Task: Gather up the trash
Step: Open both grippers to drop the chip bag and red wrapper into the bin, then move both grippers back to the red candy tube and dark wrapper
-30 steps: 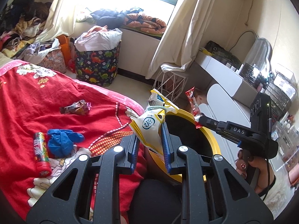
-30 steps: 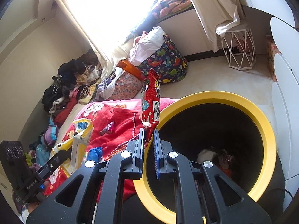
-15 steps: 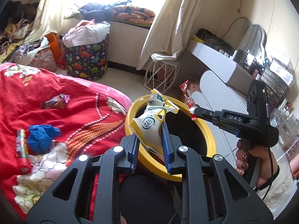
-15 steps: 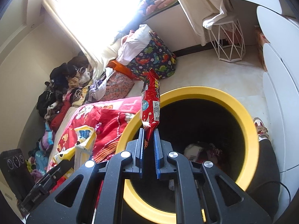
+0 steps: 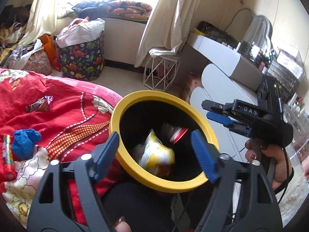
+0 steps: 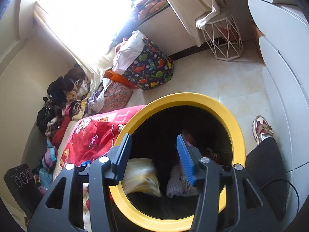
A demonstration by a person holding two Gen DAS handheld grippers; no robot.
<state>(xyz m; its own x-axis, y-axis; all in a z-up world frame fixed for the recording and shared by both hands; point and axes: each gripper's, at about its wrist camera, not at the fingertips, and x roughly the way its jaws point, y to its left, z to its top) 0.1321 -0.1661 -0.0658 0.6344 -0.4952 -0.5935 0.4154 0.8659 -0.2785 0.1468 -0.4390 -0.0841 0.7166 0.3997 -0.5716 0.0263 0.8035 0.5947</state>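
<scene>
Fingers of the left gripper [image 5: 154,150] and right gripper [image 6: 152,154] are spread wide, holding nothing, above the yellow-rimmed bin [image 5: 164,181]. A yellow bag [image 5: 154,154] blurs inside it. Reaching back to the bed [image 5: 63,116] for the foil wrapper [image 5: 39,104] could knock the bin over. "DAS" reads on the right gripper.

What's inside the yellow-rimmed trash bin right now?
Inside the bin: a blurred yellow snack bag, a red wrapper and white trash. The bottom is dark, partly hidden.

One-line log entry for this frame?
left gripper: open | right gripper: open | yellow bag, red wrapper: in bin | left on blanket: glove, candy tube, foil wrapper
</scene>
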